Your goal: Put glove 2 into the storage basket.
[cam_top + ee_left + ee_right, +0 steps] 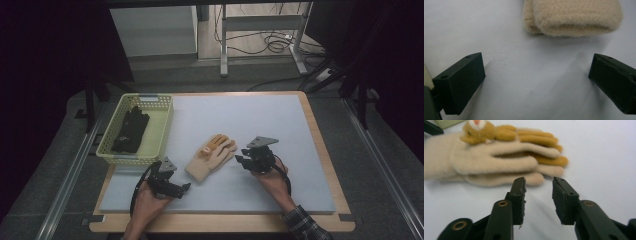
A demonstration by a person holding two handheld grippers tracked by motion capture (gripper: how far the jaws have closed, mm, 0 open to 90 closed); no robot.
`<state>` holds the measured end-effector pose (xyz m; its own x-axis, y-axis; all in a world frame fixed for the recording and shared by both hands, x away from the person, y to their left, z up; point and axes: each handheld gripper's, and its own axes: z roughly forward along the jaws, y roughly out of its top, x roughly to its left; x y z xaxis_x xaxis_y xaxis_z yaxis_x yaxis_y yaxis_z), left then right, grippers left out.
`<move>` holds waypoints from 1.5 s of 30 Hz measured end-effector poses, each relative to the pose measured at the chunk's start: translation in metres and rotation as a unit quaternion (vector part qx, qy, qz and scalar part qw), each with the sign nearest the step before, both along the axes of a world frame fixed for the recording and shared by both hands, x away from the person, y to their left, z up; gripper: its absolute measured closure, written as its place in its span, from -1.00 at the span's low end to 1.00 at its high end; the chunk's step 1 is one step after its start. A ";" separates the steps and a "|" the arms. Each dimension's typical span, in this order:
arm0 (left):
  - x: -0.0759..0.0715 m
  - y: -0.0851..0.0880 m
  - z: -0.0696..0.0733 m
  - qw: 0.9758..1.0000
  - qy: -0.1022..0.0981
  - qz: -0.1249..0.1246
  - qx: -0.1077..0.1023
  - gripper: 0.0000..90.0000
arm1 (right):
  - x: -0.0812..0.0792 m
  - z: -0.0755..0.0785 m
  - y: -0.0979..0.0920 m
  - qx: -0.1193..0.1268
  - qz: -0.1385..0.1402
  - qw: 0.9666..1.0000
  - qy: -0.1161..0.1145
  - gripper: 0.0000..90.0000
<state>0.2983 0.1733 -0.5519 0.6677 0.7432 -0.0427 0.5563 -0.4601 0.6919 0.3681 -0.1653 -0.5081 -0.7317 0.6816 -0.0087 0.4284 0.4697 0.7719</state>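
A pair of beige and tan knit gloves (211, 157) lies stacked on the pale mat, cuffs toward the front left, fingers toward the right; an orange-and-white patch sits on the top one (475, 130). My right gripper (242, 160) hovers just right of the glove fingertips (549, 171), jaws open with nothing between them (538, 195). My left gripper (183, 189) rests near the front of the mat, just short of the beige cuff (571, 17); its jaws stand wide open and empty (536, 75).
A pale green basket (162, 131) at the mat's left holds black gloves (131, 129). The grey mat (250, 115) lies on a wooden table (320, 145). Desk legs and cables (270, 42) stand on the floor beyond.
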 end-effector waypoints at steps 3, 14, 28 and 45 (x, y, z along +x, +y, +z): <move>0.000 0.000 0.000 1.000 0.000 0.000 0.000 -0.99 | -0.005 -0.001 -0.012 -0.002 -0.007 1.000 -0.003 0.20; 0.000 0.000 0.000 1.000 0.001 0.000 0.000 -0.98 | -0.017 -0.011 -0.045 -0.019 -0.020 1.000 0.005 -0.21; -0.002 -0.008 0.017 1.000 0.015 -0.019 -0.008 -1.00 | -0.018 -0.025 -0.056 -0.039 -0.028 0.999 0.008 -0.55; 0.043 -0.052 0.041 0.999 0.022 -0.040 0.008 -1.00 | -0.018 -0.025 -0.056 -0.040 -0.029 0.999 0.006 -0.56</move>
